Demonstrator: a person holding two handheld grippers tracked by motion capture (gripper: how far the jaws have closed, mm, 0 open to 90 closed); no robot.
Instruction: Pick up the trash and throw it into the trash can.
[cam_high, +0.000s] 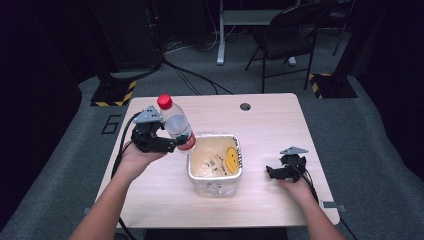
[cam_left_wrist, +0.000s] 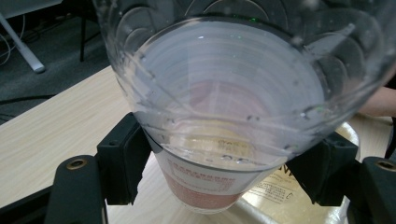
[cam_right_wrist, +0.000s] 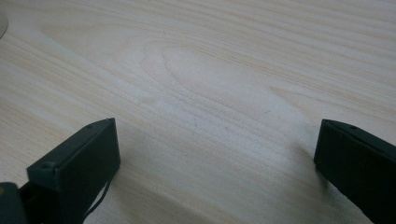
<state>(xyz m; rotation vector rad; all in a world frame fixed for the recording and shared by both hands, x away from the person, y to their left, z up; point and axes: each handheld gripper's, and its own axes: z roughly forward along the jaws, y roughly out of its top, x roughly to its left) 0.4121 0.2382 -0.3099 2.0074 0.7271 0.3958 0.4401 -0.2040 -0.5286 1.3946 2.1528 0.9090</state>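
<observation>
A clear plastic bottle with a red cap and a red label hangs tilted over the table's left part, cap up and away from me. My left gripper is shut on its lower body, just left of a white bin. In the left gripper view the bottle sits between both black jaws, which press on its sides. The bin is lined with clear plastic and holds a yellow packet with a smiley face. My right gripper rests open on the table to the bin's right, jaws wide over bare wood.
The light wood table has a round cable hole near its far edge. Beyond it stand a black chair, a white desk leg and two yellow-and-black striped bases on grey carpet.
</observation>
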